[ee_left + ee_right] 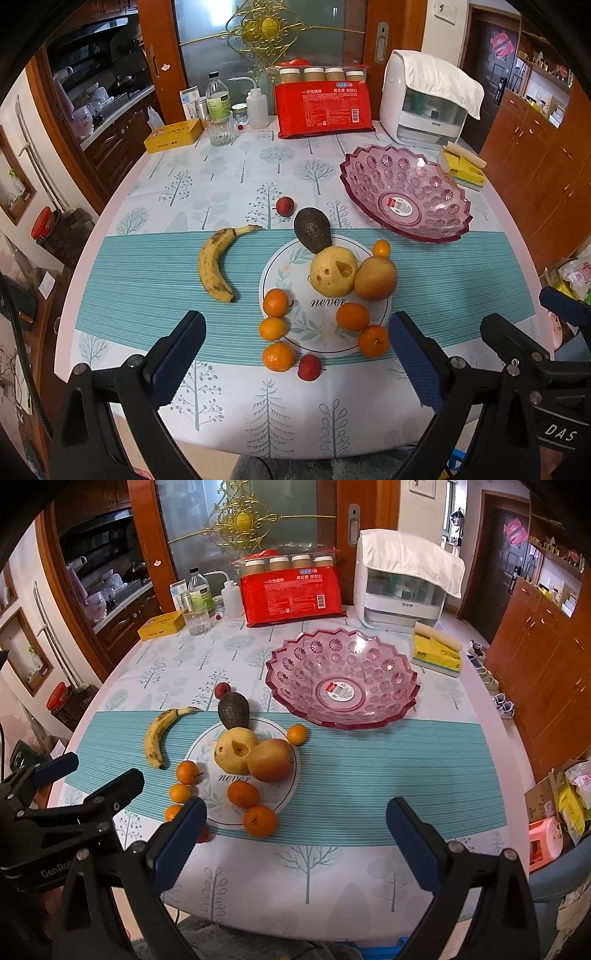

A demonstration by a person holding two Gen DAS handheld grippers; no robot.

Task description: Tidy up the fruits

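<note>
Loose fruit lies on the table: a banana (214, 263) (159, 734), an avocado (313, 229) (233, 709), a yellow pear (333, 271) (235, 753), a reddish apple (376, 277) (270, 760), several mandarins (352, 316) (243, 794) and two small red lychees (309, 367) (285, 205). An empty pink glass bowl (399, 173) (295, 657) stands beyond them to the right. My left gripper (297, 350) is open, hovering over the near fruit. My right gripper (295, 834) is open over bare cloth, right of the fruit.
A red package (325, 108) (291, 595), a white appliance (428, 99) (402, 587), bottles, a glass (220, 129) and a yellow tin (173, 136) line the far edge. A yellow tissue pack (463, 168) (437, 651) sits right of the bowl. Wooden cabinets (546, 635) stand right.
</note>
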